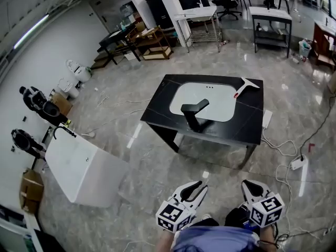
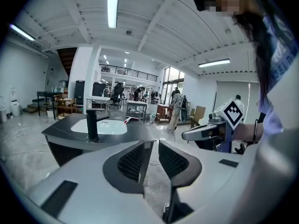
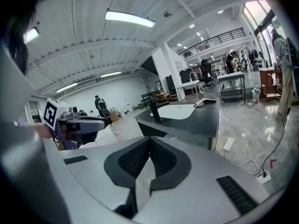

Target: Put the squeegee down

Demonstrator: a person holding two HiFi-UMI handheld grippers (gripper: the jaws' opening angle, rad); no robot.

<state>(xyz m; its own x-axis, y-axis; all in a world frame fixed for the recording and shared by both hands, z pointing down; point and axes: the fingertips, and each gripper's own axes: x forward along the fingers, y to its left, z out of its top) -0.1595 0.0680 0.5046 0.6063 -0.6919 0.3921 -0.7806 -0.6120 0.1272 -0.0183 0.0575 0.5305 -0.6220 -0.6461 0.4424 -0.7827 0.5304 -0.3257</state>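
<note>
Left gripper [image 1: 198,187] jaws slightly apart, empty | right gripper [image 1: 248,186] closed, empty | squeegee [image 1: 245,86] lies on sink table [image 1: 253,123] | task seems done, no next move needed.

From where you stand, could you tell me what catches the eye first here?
A black counter with a white sink and black faucet stands mid-floor; a squeegee lies on its far right corner. The left gripper and right gripper hang empty near the person, short of it.

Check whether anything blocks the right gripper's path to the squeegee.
Nothing visible: only open floor separates the right gripper from the counter, where the squeegee lies by the sink, faucet off to its left.
</note>
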